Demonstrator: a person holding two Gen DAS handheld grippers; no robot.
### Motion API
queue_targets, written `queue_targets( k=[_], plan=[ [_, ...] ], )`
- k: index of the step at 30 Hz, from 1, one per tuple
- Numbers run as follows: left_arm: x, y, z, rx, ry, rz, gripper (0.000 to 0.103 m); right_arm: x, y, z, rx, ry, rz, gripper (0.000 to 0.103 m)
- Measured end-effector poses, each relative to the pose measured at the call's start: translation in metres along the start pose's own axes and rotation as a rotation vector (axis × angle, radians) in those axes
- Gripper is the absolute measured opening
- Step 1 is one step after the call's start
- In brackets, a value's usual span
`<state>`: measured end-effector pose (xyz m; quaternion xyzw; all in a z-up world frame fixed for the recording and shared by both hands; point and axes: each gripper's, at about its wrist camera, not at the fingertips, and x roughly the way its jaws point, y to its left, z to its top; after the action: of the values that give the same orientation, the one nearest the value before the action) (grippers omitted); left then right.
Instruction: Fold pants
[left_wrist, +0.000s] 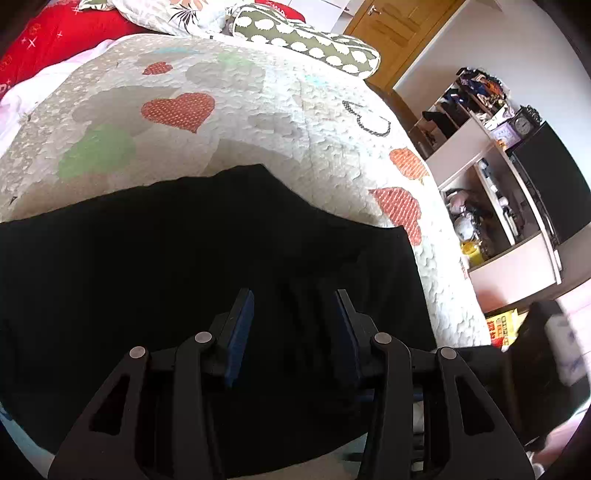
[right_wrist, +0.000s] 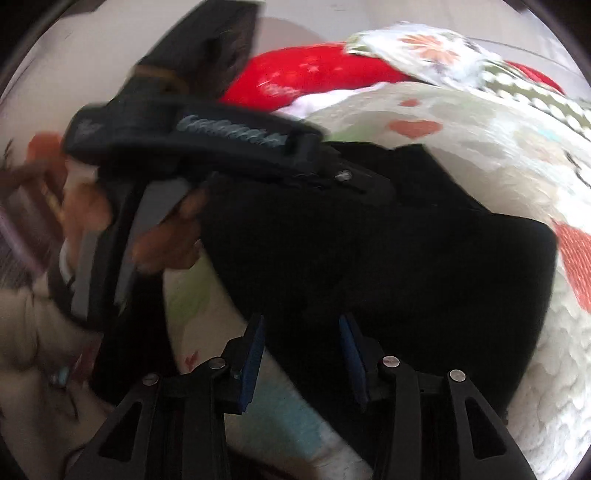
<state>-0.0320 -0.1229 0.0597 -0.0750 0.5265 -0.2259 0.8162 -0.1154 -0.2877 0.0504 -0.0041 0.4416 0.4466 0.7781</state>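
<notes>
Black pants (left_wrist: 192, 258) lie flat on the heart-patterned quilt (left_wrist: 236, 110) of a bed. My left gripper (left_wrist: 293, 299) hovers over them with its jaws open and nothing between the blue pads. In the right wrist view the pants (right_wrist: 424, 258) show as a folded black block on the quilt (right_wrist: 498, 166). My right gripper (right_wrist: 301, 323) is open above their near left edge. The left gripper's body (right_wrist: 229, 147) and the hand that holds it cross the upper left of that blurred view.
Red bedding (left_wrist: 62, 37) and patterned pillows (left_wrist: 306, 40) lie at the bed's head. Open white shelves (left_wrist: 491, 192) full of clutter and a dark screen (left_wrist: 550, 184) stand to the right of the bed. A wooden door (left_wrist: 399, 26) is behind.
</notes>
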Motion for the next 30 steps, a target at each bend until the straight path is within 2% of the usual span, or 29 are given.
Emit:
queue_targets(
  k=[2,3,5,7,9,12,13,14,15,16,21,24,27,30],
  plan=[
    [-0.001,0.001,-0.004,-0.006,0.005,-0.004,0.043,-0.02,-0.002,-0.005,0.023,-0.04,0.042,0.041],
    [0.0,0.0,-0.006,-0.009,0.012,-0.011,0.049,-0.028,-0.004,-0.008,0.019,-0.067,0.039,0.041],
    [0.003,-0.002,-0.01,-0.014,0.025,-0.026,0.058,-0.043,0.002,-0.02,0.018,-0.093,-0.018,0.043],
    [0.01,-0.007,-0.014,-0.011,0.039,-0.034,0.059,-0.052,-0.004,-0.03,0.053,-0.11,-0.107,0.044],
    [0.018,-0.015,-0.018,0.014,0.05,-0.01,0.063,-0.058,-0.016,-0.038,0.112,-0.122,-0.161,0.045],
    [0.025,-0.031,-0.024,0.074,0.004,0.061,0.064,-0.056,-0.028,-0.047,0.177,-0.138,-0.219,0.045],
    [0.026,-0.036,-0.025,0.089,-0.008,0.072,0.062,-0.053,-0.028,-0.049,0.181,-0.136,-0.234,0.045],
    [0.026,-0.041,-0.024,0.113,-0.026,0.071,0.036,-0.051,-0.028,-0.05,0.182,-0.132,-0.246,0.045],
    [0.028,-0.045,-0.021,0.13,-0.018,0.059,0.015,-0.05,-0.028,-0.049,0.179,-0.13,-0.258,0.045],
    [0.028,-0.048,-0.019,0.14,-0.014,0.057,0.015,-0.048,-0.025,-0.048,0.174,-0.133,-0.262,0.045],
    [0.013,-0.05,-0.005,0.177,-0.094,0.087,0.011,-0.049,-0.012,-0.028,0.143,-0.181,-0.217,0.045],
    [0.018,-0.034,-0.01,0.143,-0.076,0.117,0.011,-0.029,-0.013,-0.022,0.133,-0.134,-0.191,0.045],
    [0.021,-0.016,-0.022,0.092,-0.036,0.142,0.012,-0.008,-0.013,-0.02,0.114,-0.053,-0.214,0.045],
    [0.007,-0.005,-0.032,0.077,-0.066,0.153,0.012,-0.018,-0.003,-0.014,0.077,-0.065,-0.172,0.045]
  ],
)
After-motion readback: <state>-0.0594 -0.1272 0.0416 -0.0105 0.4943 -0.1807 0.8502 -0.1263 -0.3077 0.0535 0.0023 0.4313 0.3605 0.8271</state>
